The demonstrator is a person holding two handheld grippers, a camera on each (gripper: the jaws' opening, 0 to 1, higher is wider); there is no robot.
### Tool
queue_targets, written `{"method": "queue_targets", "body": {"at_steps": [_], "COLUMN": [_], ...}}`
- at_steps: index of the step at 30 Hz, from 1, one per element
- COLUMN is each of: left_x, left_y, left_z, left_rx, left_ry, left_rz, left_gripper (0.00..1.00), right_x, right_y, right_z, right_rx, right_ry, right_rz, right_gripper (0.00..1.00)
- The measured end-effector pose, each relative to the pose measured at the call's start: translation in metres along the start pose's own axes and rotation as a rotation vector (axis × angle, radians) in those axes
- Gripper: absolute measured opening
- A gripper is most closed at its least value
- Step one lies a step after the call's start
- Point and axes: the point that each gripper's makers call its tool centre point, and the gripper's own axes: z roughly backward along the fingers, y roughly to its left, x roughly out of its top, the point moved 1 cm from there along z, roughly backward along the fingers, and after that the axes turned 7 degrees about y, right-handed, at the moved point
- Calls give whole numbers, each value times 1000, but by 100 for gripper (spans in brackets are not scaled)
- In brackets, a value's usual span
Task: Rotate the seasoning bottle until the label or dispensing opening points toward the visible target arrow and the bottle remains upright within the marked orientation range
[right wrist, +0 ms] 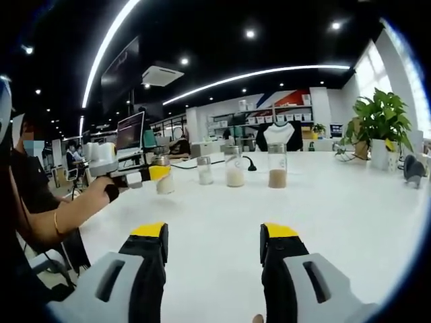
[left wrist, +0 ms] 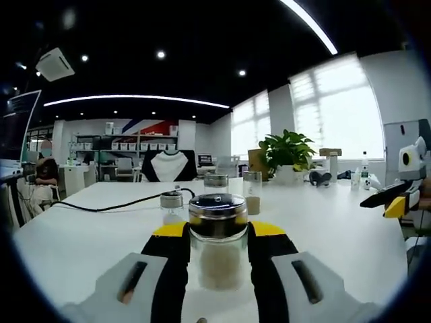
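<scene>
Left tongs [left wrist: 217,245] clenched on the upright seasoning bottle [left wrist: 217,237], near on the white surface [left wrist: 323,222]. Right tongs [right wrist: 214,247] released, hovering well apart. Likely mid-rotation; next calls for twisting level toward an arrow not visible.

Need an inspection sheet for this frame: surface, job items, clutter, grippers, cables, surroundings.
Surface: white table, bare in front of the right gripper.
Job's things: seasoning bottle, dark-lidded, upright between the left jaws; no target arrow seen.
Clutter: three more jars in a row; headphones and a small bottle at the far edge.
Grippers: left gripper closed on the seasoning bottle; right gripper open, holding nothing.
Cables: black cable across the table.
Surroundings: potted plant, windows, shelving, seated person.
</scene>
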Motion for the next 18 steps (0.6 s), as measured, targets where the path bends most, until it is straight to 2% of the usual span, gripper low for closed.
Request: {"method": "queue_targets", "body": {"at_steps": [6, 12, 18], "left_x": [-1, -3, -2], "left_y": [-15, -28, -39], "left_z": [2, 0, -2], "left_rx": [-31, -26, -60], "left_ry": [5, -2, -5], "left_rz": [4, -9, 3], "left_gripper": [35, 35, 35], "right_x": [2, 4, 6], "right_y": [2, 1, 2], "right_z": [-2, -4, -6], "right_rx": [11, 14, 21], "right_ry": [-3, -14, -10], "right_rz": [7, -8, 20], "right_gripper": [54, 53, 53]}}
